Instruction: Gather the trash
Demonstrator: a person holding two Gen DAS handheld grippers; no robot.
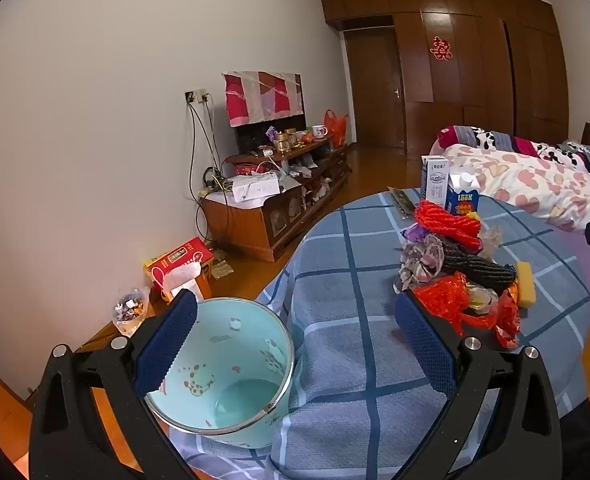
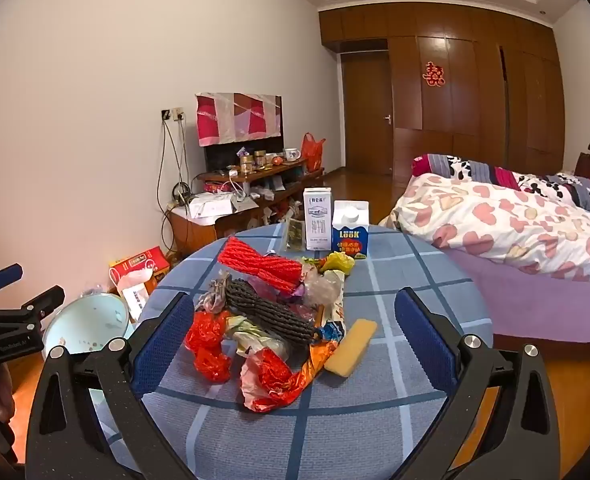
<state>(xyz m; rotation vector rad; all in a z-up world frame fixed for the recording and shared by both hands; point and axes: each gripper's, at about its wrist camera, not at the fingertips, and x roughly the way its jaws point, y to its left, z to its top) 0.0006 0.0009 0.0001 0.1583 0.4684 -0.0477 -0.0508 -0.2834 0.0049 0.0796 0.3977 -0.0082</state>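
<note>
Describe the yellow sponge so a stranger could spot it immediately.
Find the round table with the blue checked cloth; a heap of wrappers and rope bundles lies on it. At the heap's right edge lies the yellow sponge, the only plain, smooth-sided block among crumpled things.

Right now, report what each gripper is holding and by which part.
Nothing is held. The left gripper and right gripper both stand wide open, with the trash pile lying untouched on the table.

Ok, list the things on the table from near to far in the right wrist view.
Crumpled red and orange wrapper → yellow sponge → dark rope bundle → red rope bundle → blue carton and white milk carton at the far edge.
</note>
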